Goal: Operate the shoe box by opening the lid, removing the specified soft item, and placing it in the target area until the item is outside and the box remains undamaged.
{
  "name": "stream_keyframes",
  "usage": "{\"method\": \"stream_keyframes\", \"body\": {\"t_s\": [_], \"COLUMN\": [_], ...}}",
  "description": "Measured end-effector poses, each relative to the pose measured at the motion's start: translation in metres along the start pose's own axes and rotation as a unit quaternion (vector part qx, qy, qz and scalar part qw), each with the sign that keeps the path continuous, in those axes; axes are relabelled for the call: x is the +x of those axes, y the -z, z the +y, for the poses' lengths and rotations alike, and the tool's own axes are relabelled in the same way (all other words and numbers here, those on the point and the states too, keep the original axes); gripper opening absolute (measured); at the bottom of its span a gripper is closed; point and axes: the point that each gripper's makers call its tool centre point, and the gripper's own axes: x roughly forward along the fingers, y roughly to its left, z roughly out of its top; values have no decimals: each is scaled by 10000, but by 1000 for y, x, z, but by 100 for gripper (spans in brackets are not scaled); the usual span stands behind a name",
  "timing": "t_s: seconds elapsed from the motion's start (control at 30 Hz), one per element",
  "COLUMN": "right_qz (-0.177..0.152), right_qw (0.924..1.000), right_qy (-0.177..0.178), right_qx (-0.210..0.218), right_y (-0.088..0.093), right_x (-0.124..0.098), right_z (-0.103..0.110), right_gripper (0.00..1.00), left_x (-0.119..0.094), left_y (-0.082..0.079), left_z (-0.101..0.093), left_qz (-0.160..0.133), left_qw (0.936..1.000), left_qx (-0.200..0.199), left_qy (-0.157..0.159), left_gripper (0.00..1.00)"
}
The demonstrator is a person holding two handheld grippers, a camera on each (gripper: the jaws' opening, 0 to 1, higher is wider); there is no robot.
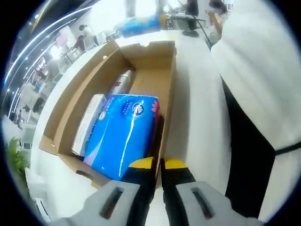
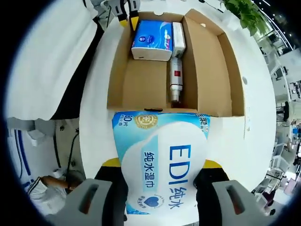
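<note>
My right gripper (image 2: 160, 176) is clamped on the pale-blue wet wipes pack (image 2: 162, 162), its long axis running straight out from my jaws toward the shoe box (image 2: 209, 66). The pack is already clear of the near wall, above the white table (image 2: 256, 136). My left gripper (image 1: 157, 165) pinches the box's side wall between nearly closed jaws, steadying it. Inside sit a blue tissue pack (image 1: 124, 134) and a bottle (image 2: 176, 80). Setting down is the right hand's job.
</note>
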Motion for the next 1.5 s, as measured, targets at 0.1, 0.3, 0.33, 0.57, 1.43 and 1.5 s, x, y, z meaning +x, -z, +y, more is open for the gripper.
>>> {"method": "stream_keyframes", "body": {"t_s": [0.1,0.3,0.33,0.57,1.43,1.5], "right_qz": [59,83,79,120,82,107], "right_qw": [10000,9999,9999,9999,9998,9998], "right_qy": [4,34,35,0,-147,-163], "right_qx": [57,136,141,78,92,19], "right_y": [11,19,20,27,37,38], "right_x": [2,0,0,9,68,69], "right_z": [-3,-4,-5,-7,-13,-11], "right_gripper": [57,57,57,57,57,57], "left_x": [0,0,0,0,2,2], "left_y": [0,0,0,0,1,2], "left_z": [0,0,0,0,1,1], "left_qz": [3,-1,-1,9,104,104], "left_qw": [10000,10000,10000,10000,9996,9996], "left_qx": [-12,-26,-25,-52,-255,-255], "left_qy": [-15,-9,-5,-14,28,23], "left_gripper": [5,5,5,5,5,5]}}
